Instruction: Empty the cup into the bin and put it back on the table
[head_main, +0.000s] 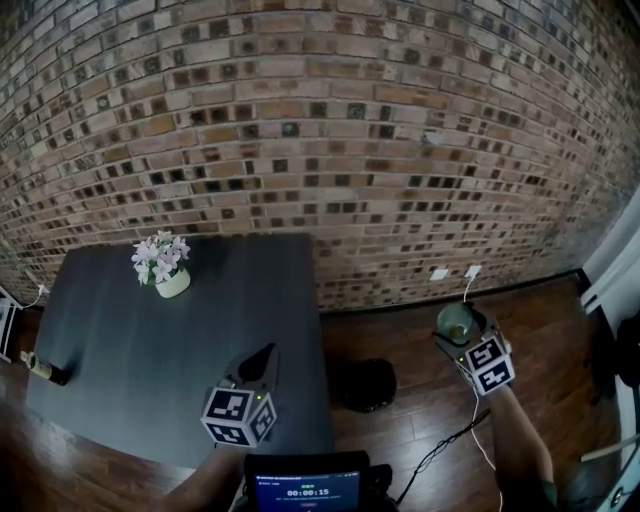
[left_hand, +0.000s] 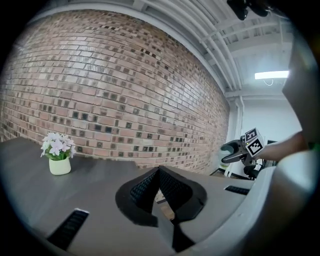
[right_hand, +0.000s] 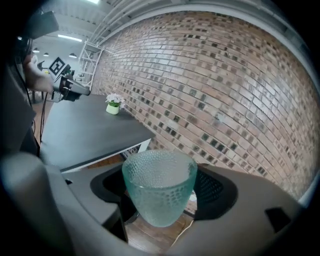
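- cup (right_hand: 159, 195): pale sea-green glass tumbler, dimpled all over, wider at the rim than at the base. It's upright, mouth up, pinched on both sides by the jaws of the right gripper (right_hand: 163, 184). Can't tell if anything's inside.
- It's off the table (head_main: 150, 340), up in the air over the wooden floor (head_main: 420, 410), out to the right of the bin (head_main: 365, 385).
- bin: small, dark and roundish (hard to make out more), sitting on the floor just beside the table's right edge.
- table: dark grey, matte top, set against the brick wall.
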